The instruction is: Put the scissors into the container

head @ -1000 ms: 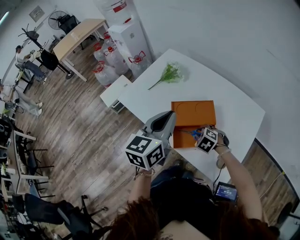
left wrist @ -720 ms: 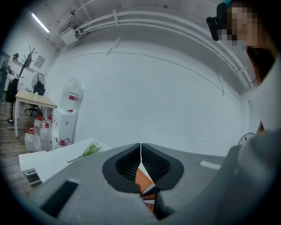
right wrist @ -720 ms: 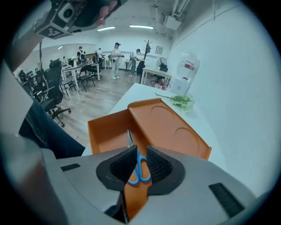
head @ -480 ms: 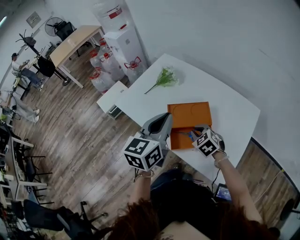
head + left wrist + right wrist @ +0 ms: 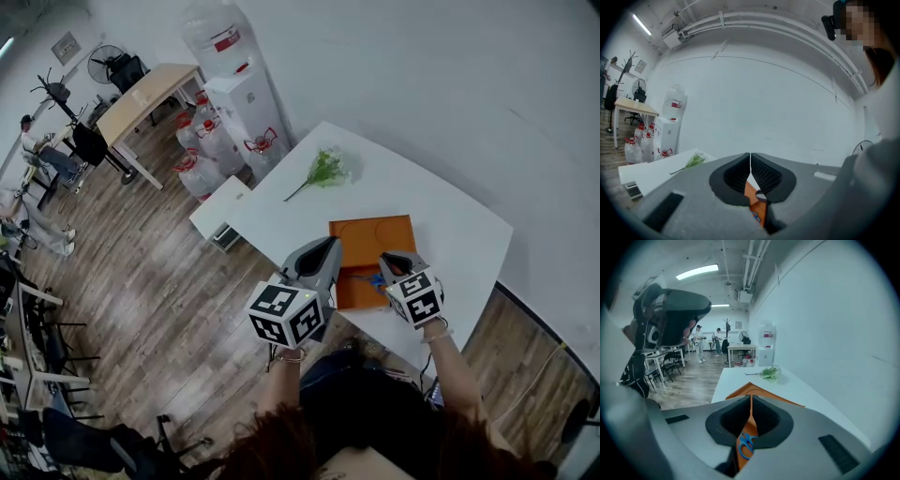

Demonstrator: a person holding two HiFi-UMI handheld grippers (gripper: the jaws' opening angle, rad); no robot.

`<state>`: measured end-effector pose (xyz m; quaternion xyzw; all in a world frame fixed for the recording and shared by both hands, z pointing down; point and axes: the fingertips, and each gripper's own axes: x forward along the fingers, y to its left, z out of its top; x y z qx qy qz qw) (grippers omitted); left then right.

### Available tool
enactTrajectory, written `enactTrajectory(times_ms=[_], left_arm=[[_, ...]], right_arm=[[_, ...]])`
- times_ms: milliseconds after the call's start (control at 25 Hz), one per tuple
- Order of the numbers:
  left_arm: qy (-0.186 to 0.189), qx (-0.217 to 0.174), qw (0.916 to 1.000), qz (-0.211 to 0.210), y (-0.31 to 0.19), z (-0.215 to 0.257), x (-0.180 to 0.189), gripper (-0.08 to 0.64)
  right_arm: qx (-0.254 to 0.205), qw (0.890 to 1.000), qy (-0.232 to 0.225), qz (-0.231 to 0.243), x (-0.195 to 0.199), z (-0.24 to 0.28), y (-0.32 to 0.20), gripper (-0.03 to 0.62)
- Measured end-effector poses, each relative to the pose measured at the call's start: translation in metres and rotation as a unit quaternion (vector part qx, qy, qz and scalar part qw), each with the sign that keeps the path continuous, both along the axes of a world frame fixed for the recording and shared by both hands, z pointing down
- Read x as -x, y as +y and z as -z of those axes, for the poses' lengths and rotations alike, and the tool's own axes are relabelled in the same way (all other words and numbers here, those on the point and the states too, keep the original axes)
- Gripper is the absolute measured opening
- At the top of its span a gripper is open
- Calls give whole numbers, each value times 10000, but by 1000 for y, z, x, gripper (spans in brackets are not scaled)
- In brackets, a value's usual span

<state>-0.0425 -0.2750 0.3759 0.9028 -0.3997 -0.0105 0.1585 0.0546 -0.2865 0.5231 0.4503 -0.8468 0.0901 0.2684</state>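
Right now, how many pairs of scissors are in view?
1. The blue-handled scissors lie in the orange container, just ahead of the right gripper. No others show, though that gripper covers part of the container.

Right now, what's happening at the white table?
A person holds a gripper in each hand over the near edge of the white table. The left gripper and the right gripper are both shut and empty. The scissors lie inside the orange container, just ahead of the right gripper. A green sprig lies farther back.
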Motion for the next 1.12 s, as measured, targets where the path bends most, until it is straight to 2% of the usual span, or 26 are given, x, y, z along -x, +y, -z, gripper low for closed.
enactTrajectory(times_ms=[160,440,920,1120], left_arm=[[-64,-52,10000,-3,-1,1,-5,21],[-134,-137,9998,-77,-2,7,-17,21],[-172,-210,9996,-60,-8,8,-30,21],[-196,-211,9996,-30,-10,8,-34,21]], right_arm=[[-259,9987,-388,-185,-1,28,-2,0],[-664,9938,-781,-432,-11,71,-4,-2],[-1056,9851,-1184,-668,-28,108,0,-2],[-1220,9829,-1200,-676,-32,120,1,-2]])
